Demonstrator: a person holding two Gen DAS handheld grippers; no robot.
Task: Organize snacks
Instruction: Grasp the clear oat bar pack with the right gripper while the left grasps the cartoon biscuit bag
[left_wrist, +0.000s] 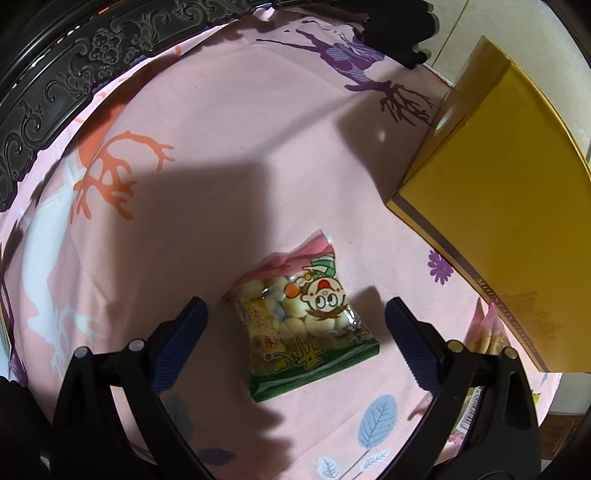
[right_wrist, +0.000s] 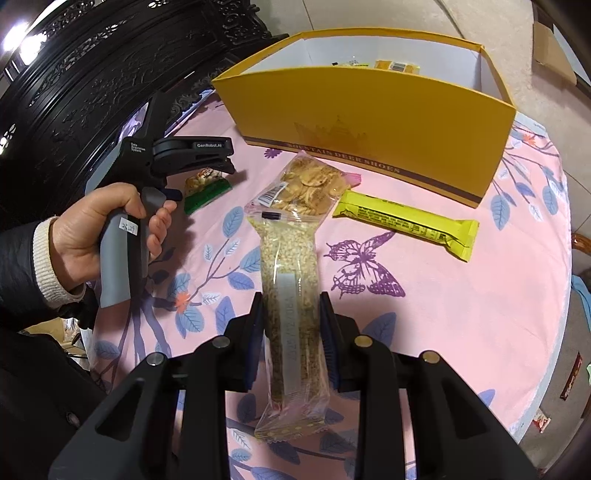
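Note:
In the left wrist view a small snack bag (left_wrist: 299, 317) with a cartoon face and a green edge lies on the pink cloth. My left gripper (left_wrist: 295, 332) hangs over it, open, one finger on each side and clear of the bag. The right wrist view shows that bag (right_wrist: 207, 188) under the left gripper (right_wrist: 231, 162), which a hand (right_wrist: 96, 229) holds. My right gripper (right_wrist: 291, 306) is shut on a clear-wrapped grain bar (right_wrist: 291, 280), pads pressing its long sides. An open yellow box (right_wrist: 369, 122) stands at the back with some packets inside.
A bag of banana chips (right_wrist: 310, 188) and a yellow wrapped bar (right_wrist: 406, 221) lie in front of the box. Dark carved furniture (right_wrist: 92, 74) runs along the back left. The round table's edge (right_wrist: 565, 295) curves down the right, with small wrappers (right_wrist: 570, 376) near it.

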